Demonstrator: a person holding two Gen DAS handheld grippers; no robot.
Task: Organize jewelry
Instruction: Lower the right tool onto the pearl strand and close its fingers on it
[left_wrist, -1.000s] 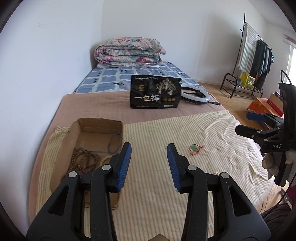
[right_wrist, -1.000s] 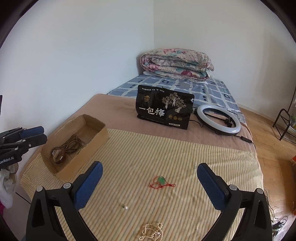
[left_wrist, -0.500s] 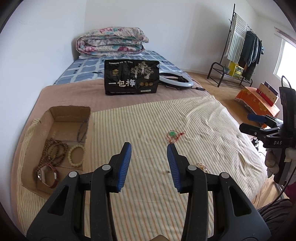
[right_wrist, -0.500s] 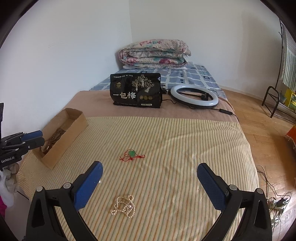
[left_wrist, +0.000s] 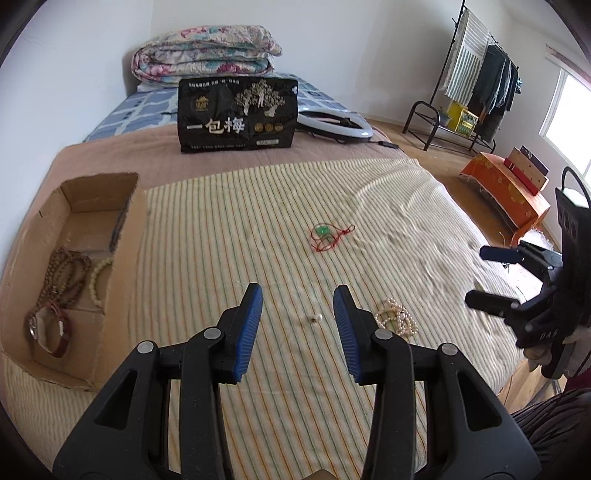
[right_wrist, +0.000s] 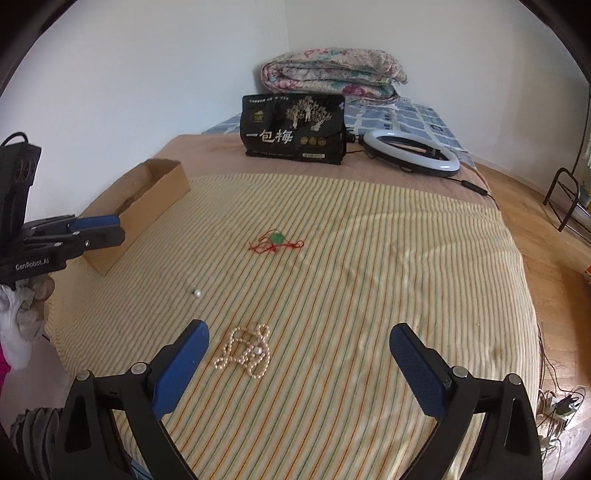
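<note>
Left gripper (left_wrist: 297, 317), lower centre of its own view: jaws parted a moderate gap, nothing between them; right gripper (right_wrist: 297, 363), bottom of its own view: jaws spread wide, empty. Pearl necklace (right_wrist: 245, 350), heaped on the striped blanket (right_wrist: 388, 295) just beyond the right gripper's left finger; loose pearl (right_wrist: 197, 293), left of centre. Green pendant on red cord (right_wrist: 276, 240), mid-frame. Cardboard box (left_wrist: 127, 258), left edge of the left view, holding wooden bead strands (left_wrist: 64, 277), a pale bead bracelet (left_wrist: 96, 272) and a watch (left_wrist: 46, 330). Black printed bag (right_wrist: 293, 129), upper centre, upright; ring light (right_wrist: 412, 153) beside it; folded quilt (right_wrist: 332, 70) behind.
</note>
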